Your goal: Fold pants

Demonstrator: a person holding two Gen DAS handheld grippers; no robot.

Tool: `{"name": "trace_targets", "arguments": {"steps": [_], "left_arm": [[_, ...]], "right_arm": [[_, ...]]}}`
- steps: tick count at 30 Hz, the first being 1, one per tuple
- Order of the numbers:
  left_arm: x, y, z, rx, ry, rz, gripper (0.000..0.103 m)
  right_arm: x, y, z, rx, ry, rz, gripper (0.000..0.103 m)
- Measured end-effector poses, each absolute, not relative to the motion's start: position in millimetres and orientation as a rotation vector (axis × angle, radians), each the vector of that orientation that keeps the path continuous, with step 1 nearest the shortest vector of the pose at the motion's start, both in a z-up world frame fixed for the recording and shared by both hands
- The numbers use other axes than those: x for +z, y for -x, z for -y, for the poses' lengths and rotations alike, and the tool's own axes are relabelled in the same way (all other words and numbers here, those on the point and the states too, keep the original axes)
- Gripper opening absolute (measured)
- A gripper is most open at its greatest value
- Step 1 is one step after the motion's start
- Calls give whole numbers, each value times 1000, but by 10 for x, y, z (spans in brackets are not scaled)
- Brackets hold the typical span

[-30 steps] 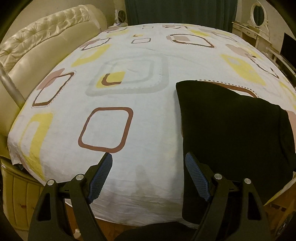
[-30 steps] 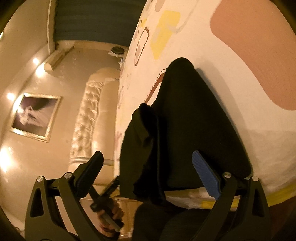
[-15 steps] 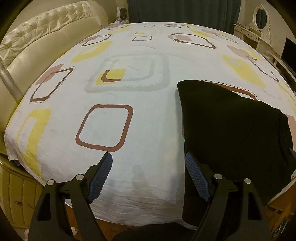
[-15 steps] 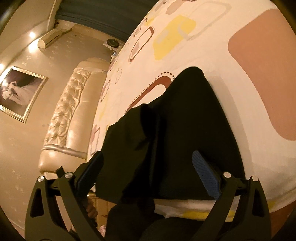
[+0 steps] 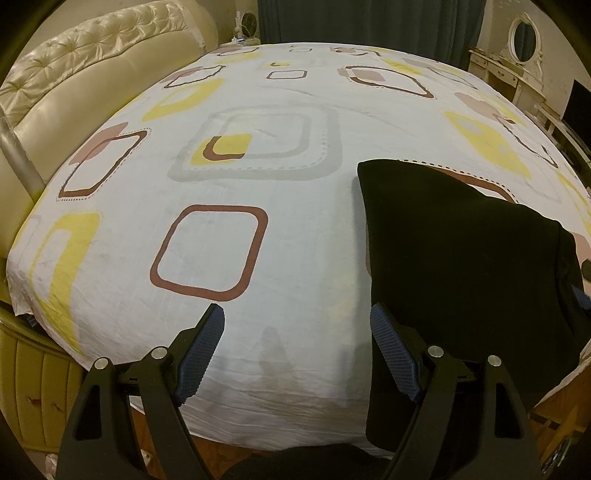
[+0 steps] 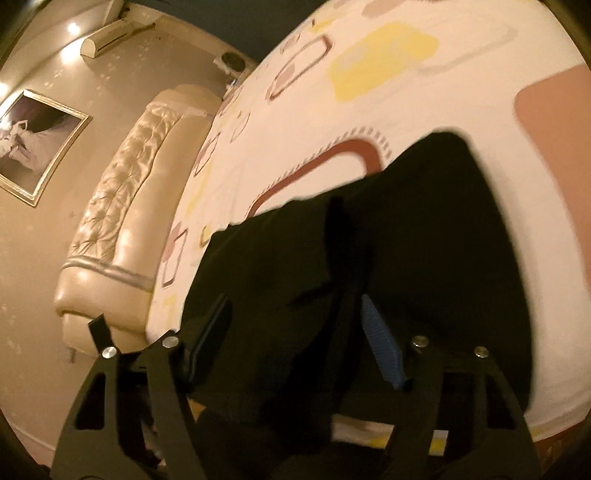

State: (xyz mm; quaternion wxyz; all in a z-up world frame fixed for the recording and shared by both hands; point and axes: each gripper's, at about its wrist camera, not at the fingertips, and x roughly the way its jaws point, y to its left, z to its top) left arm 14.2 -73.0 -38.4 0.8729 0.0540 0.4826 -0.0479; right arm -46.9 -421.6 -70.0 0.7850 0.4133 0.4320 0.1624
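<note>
The black pants (image 5: pixel 465 258) lie folded on the patterned bed sheet (image 5: pixel 258 177) at the right, hanging over the near edge. My left gripper (image 5: pixel 297 347) is open and empty, above the sheet just left of the pants; its right finger (image 5: pixel 393 350) sits at their left edge. In the right wrist view the pants (image 6: pixel 424 240) fill the middle, with a raised fold between the fingers. My right gripper (image 6: pixel 291 343) is open, low over the pants at the bed's edge, jaws narrower than before.
A cream tufted headboard (image 5: pixel 85 66) runs along the left. Dark curtains (image 5: pixel 369 22) hang behind the bed. A white dresser with an oval mirror (image 5: pixel 524 33) and a dark screen stand at the far right. A framed picture (image 6: pixel 33 136) hangs on the wall.
My right gripper has swung over the pants, moved closer to them, and its jaws have narrowed. The left gripper has barely moved and stays open.
</note>
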Motion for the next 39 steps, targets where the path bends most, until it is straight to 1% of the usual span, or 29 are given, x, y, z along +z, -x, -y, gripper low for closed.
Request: {"name": "trace_targets", "arguments": {"steps": [4,5,6,7,8,9,10,11,19,23,26,27,30,34,36,38,39], "left_arm": [[-391,-154,720,-99,-109,-1011,80],[-392,-158,716,-99,-108,-1010,80],[-393,-158,713,-99,-106,-1011,80],[-396,-163,707,-100,-104,-1012,80],[-399,-167,703,-102,-100,-1014,80],[-401,-172,693,-103,-97,-1015,80],[-400,-175,685,-106,-92,-1015,80],[-395,-176,677,-112,-84,-1015,80],[-320,-161,607,-163,8,-991,80],[-304,-165,589,-190,56,-995,80],[-295,-163,599,-201,68,-993,80],[-293,-162,606,-205,69,-993,80],[-288,-143,635,-217,66,-991,80],[-296,-132,680,-227,48,-994,80],[-297,-130,694,-232,43,-992,80],[-299,-121,701,-233,40,-991,80],[-300,-121,702,-232,37,-990,80]], "right_arm": [[-724,421,4091,340,-824,-971,71],[-730,417,4078,345,-828,-974,66],[-735,407,4051,350,-821,-984,55],[-738,404,4022,353,-810,-996,47],[-743,395,3994,358,-798,-1008,32],[-751,386,3969,361,-784,-1022,23],[-743,378,3946,363,-766,-1030,21],[-723,383,3943,365,-758,-1024,15],[-111,497,4058,389,-661,-904,12],[89,545,4265,360,-630,-868,12],[49,568,4497,309,-641,-867,11],[19,569,4543,300,-646,-870,6],[-132,579,4737,252,-665,-883,2],[-385,627,4917,248,-756,-897,2],[-448,646,4918,273,-799,-903,3],[-474,662,4919,264,-804,-905,6],[-496,666,4935,259,-822,-911,19]]}}
